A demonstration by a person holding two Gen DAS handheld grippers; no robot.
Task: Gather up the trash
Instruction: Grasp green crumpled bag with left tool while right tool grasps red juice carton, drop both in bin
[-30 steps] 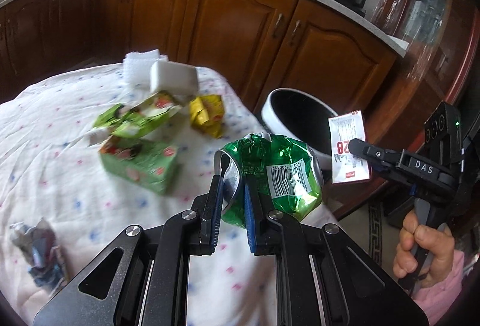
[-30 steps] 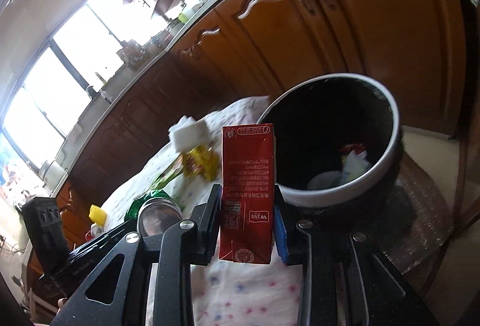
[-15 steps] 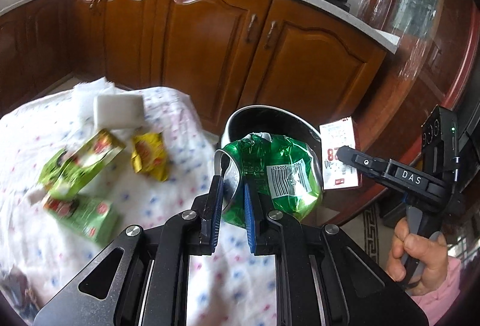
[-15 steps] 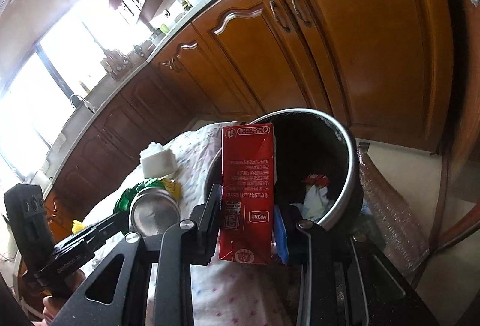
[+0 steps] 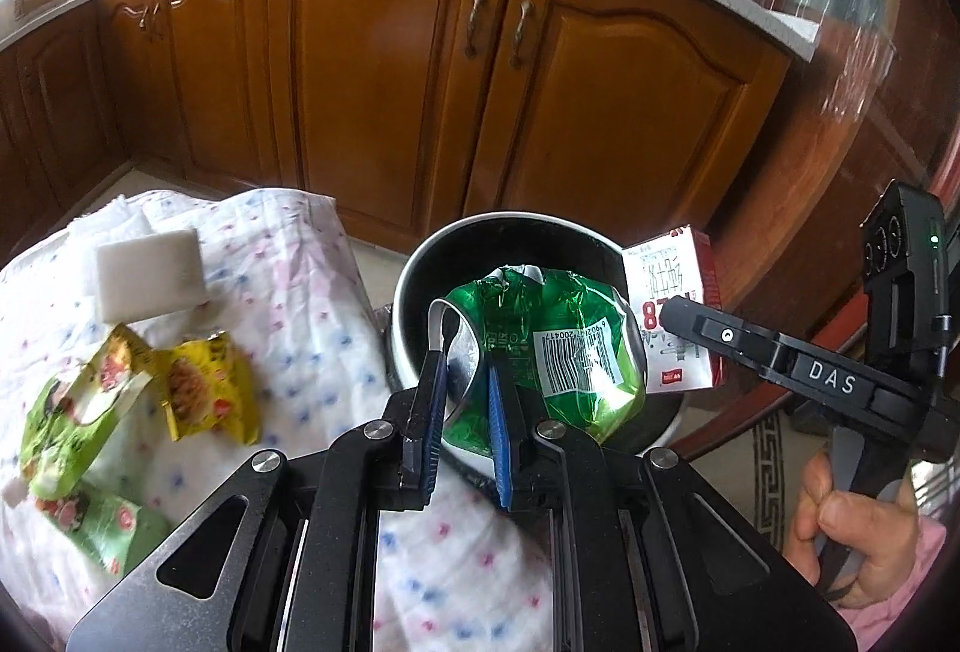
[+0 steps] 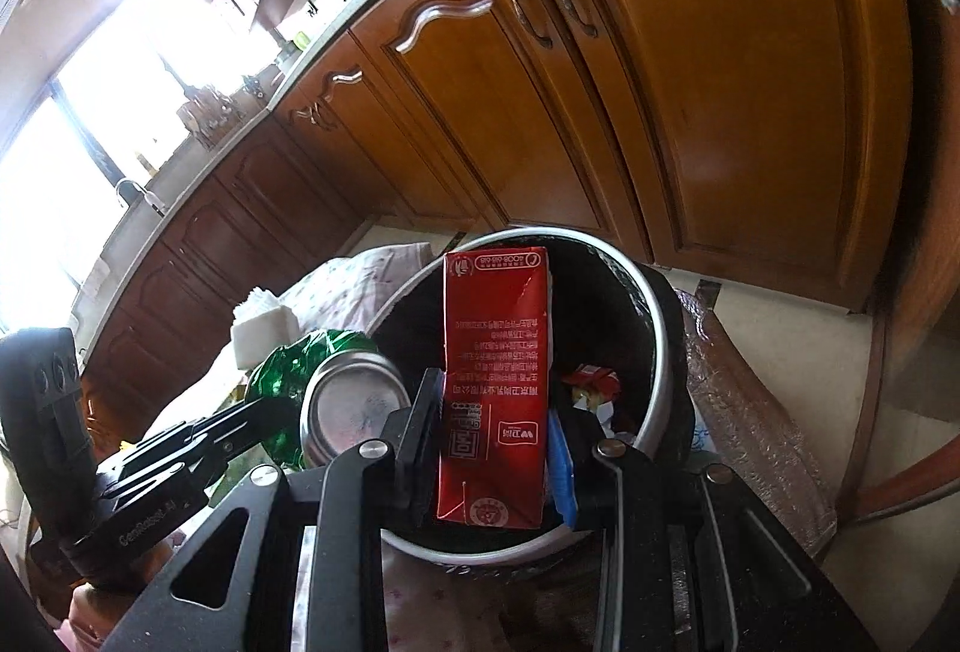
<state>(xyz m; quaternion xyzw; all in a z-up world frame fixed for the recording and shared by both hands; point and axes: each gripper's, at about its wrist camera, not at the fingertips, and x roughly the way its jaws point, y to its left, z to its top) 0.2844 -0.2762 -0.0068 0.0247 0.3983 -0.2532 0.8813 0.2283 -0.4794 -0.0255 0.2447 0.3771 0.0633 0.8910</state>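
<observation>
Over the mouth of the bin (image 5: 420,256), which stands on the floor just off the table's far right corner, you have both loads hanging at once. Your left gripper (image 5: 465,382) is clenched on the rim of the crushed green can (image 5: 564,346), pinching its thin wall between the blue pads, which is why the can juts forward and sideways rather than sitting square; a flattened can offers little else to bite on. Your right gripper (image 6: 492,412) is clamped across the narrow faces of the red carton (image 6: 495,382), held upright with its print upside down, so the long body points straight at the opening and should fall clear of the bin's rim. In the right wrist view the carton covers the bin's dark interior, where some scraps (image 6: 591,382) already lie, and the can's silver end sits just beside it on the left. Judging from this, both pieces are placed for release, though the can looks nearer the bin's near left edge than its middle. On the tablecloth (image 5: 312,292) more trash waits: a white sponge-like block (image 5: 150,274) near the far edge, a yellow wrapper (image 5: 204,388) and green packets (image 5: 72,424) toward the left edge. Your hand (image 5: 852,538) grips the right tool's handle.
</observation>
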